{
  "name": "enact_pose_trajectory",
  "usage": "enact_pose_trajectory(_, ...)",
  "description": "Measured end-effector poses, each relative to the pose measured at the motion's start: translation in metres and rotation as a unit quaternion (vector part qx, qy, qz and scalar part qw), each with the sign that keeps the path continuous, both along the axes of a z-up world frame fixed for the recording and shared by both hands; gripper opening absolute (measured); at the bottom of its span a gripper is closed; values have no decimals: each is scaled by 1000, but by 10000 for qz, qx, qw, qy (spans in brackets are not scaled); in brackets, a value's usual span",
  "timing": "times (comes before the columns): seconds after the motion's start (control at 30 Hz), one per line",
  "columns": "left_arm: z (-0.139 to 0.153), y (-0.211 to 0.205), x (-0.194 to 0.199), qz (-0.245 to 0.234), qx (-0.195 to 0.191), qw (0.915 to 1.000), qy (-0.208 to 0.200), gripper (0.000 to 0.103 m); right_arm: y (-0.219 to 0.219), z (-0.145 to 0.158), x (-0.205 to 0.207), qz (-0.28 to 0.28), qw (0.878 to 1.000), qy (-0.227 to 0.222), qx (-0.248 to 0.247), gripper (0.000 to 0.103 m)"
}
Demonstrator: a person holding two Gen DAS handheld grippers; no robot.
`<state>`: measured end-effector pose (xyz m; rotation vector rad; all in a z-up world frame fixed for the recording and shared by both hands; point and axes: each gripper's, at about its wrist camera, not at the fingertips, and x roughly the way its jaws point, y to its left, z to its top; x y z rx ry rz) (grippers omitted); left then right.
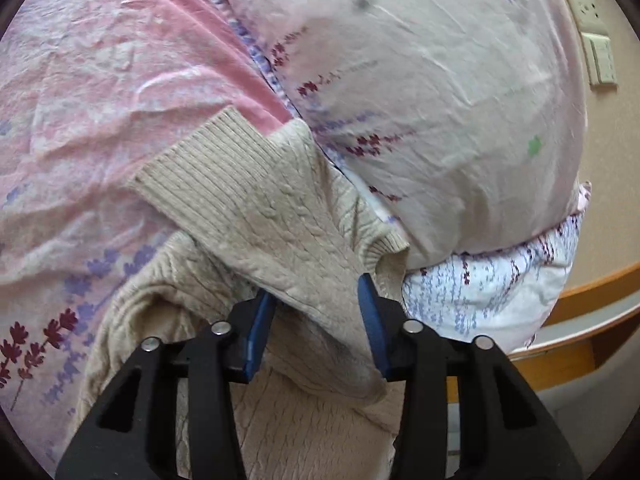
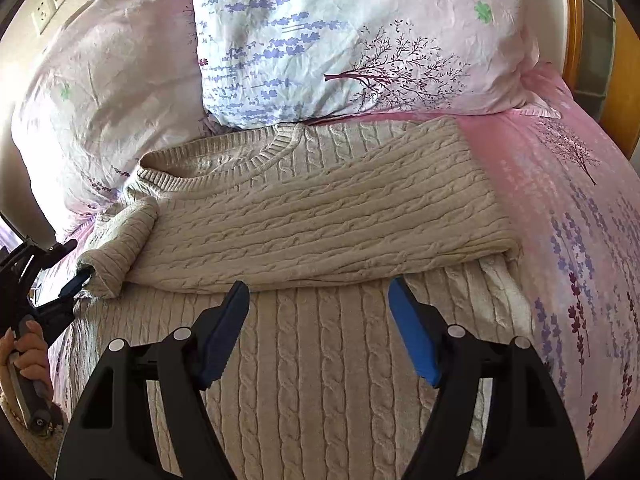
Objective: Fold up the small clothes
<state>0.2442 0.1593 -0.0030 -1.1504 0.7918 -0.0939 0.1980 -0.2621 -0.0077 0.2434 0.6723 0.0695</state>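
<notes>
Your beige cable-knit sweater point(image 2: 320, 208) lies on the pink lavender-print bedsheet point(image 2: 568, 200), one sleeve folded across its chest.

In the left wrist view your left gripper point(image 1: 320, 312) stands partly open, the folded sleeve's cuff end point(image 1: 304, 264) between its blue pads point(image 1: 260, 332) without being pinched. In the right wrist view your right gripper point(image 2: 320, 320) gapes wide and empty over the sweater's body, just below the folded sleeve's lower edge. The white floral pillows point(image 2: 360, 40) press against the collar along the top of the frame; bare sheet lies open at right, up to the wooden bed frame point(image 2: 572, 20) at the upper right.
</notes>
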Motion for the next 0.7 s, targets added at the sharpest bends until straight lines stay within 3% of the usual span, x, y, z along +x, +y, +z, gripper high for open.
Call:
enact_pose_trajectory(0.03, 2, 0, 1, 28, 19, 10000, -47, 17, -2, 0, -1, -13, 10000, -20, 3, 74)
enact_pose_trajectory(0.1, 16, -11, 7, -116, 196, 9993, -298, 9, -8, 2, -4, -61, 9999, -76, 41, 74)
enact_pose_trajectory(0.2, 45, -53, 17, -688, 463, 9932, -816, 9, -25, 6, -8, -221, 9994, -219, 154, 74)
enact_pose_trajectory(0.27, 62, -92, 22, -1196, 685, 9837, -1159, 9, -36, 8, -10, -330, 9988, -280, 237, 74)
enact_pose_trajectory(0.37, 75, -163, 29, -2243, 1157, 9566, -1456, 10, -53, 7, -13, -527, 9976, -299, 330, 74)
enact_pose_trajectory(0.4, 75, -192, 33, -2748, 1368, 9406, -1448, 17, -58, 5, -14, -592, 9972, -295, 354, 74)
enact_pose_trajectory(0.43, 70, -218, 33, -3255, 1589, 9215, -1402, 30, -64, 4, -14, -665, 9967, -289, 375, 74)
enact_pose_trajectory(0.47, 65, -242, 31, -3633, 1880, 9025, -1347, 36, -69, 2, -15, -736, 9961, -284, 393, 74)
enact_pose_trajectory(0.53, 56, -270, 21, -4037, 2303, 8742, -1405, 41, -80, 0, -15, -889, 9947, -259, 446, 72)
enact_pose_trajectory(0.6, 52, -274, 13, -4259, 2293, 8627, -1473, 44, -88, -1, -15, -857, 9943, -216, 588, 66)
enact_pose_trajectory(0.7, 55, -243, 4, -4173, 2228, 8684, -1489, 52, -90, 4, -11, -596, 9949, -265, 775, 54)
